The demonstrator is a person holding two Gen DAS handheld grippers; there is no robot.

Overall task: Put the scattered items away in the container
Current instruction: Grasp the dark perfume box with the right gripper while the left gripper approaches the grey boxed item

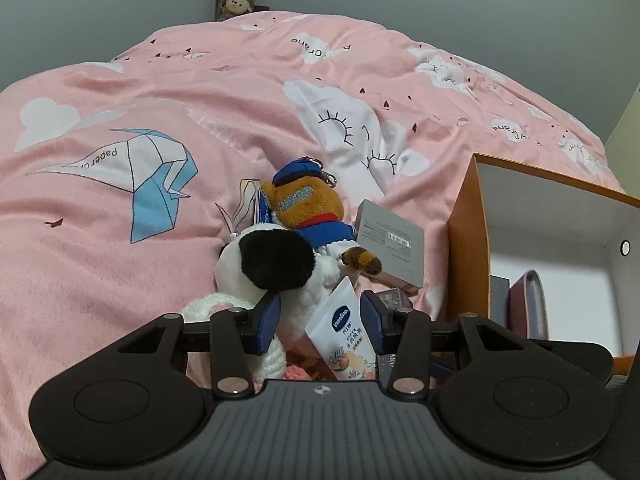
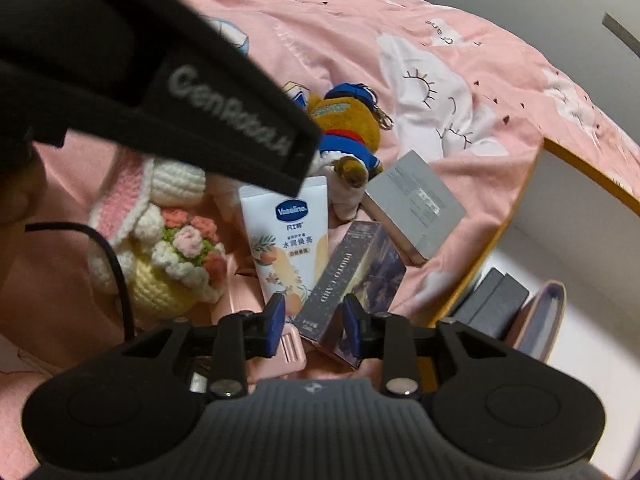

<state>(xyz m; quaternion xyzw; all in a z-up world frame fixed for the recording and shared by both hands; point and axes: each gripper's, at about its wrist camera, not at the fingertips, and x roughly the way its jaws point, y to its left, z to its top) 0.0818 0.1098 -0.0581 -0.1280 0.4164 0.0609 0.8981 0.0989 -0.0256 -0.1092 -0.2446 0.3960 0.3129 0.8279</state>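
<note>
A: Now, entry for the right gripper [image 2: 312, 322]. Jaws stand partly apart, and the near end of the dark photo card box [image 2: 354, 276] lies between the blue pads without either visibly pressing on it. I judge this as not yet a grip.

B: Long axis of that box?

A: It runs from the jaws at lower centre of the right wrist view up toward the upper right, roughly in line with the fingers. The pads straddle its narrow width, so closing should catch it across the short side.

B: And the left gripper [image 1: 318, 314]?

A: Jaws medium wide, holding nothing. The Vaseline tube [image 1: 342, 332] and the black-and-white plush [image 1: 272, 268] sit in the gap between the pads, untouched as far as I can tell. The right hand looks nearer to a pick.

B: Container?

A: Orange-walled box [image 1: 464, 248], white inside, at the right edge of both views, close to the pile. It already holds a dark box and a pinkish case.

B: Other scattered items?

A: Brown plush in blue [image 2: 348, 120], grey flat box [image 2: 416, 204], crocheted flower basket [image 2: 176, 264], at centre and left.

B: Surface?

A: Soft pink duvet [image 1: 120, 240] with cloud and paper-crane prints, rumpled, so things may tip. Grey walls behind, plush toys stacked at upper centre.
</note>
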